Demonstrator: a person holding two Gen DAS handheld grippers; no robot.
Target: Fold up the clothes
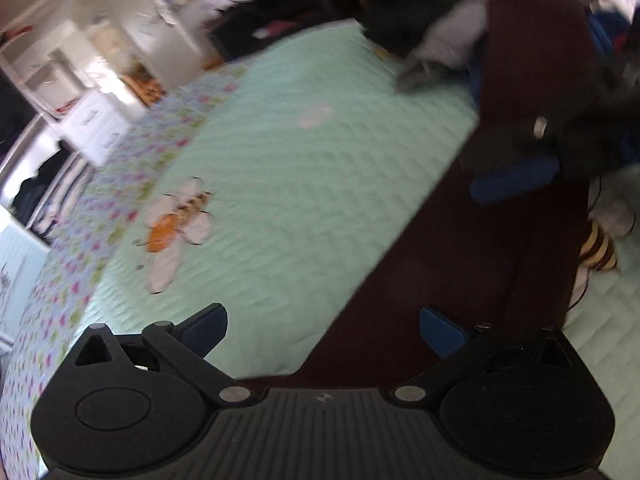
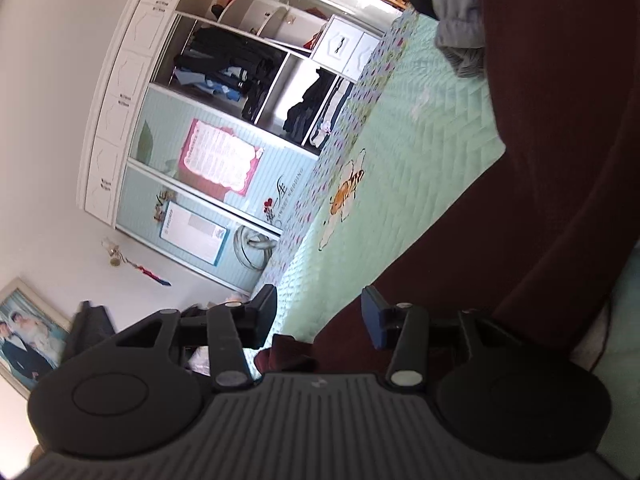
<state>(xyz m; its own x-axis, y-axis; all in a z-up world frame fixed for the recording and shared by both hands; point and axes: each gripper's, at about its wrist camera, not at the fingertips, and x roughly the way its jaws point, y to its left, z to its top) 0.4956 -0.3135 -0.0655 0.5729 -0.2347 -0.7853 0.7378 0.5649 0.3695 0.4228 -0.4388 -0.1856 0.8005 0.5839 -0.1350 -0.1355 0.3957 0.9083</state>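
Dark maroon garment (image 1: pixel 460 264) spread on the mint quilt (image 1: pixel 300 184) (right side). Left gripper (image 1: pixel 323 326) wide apart, empty above it; right gripper (image 2: pixel 319 317) parted, gripping nothing.

clothes pile (image 1: pixel 460 8) blurred, maroon garment (image 2: pixel 560 120) cropped

A dark maroon garment (image 1: pixel 460 264) lies stretched in a long band across the mint-green quilted bed (image 1: pixel 300 168), its far end reaching a heap of mixed clothes (image 1: pixel 460 20) at the bed's far edge.
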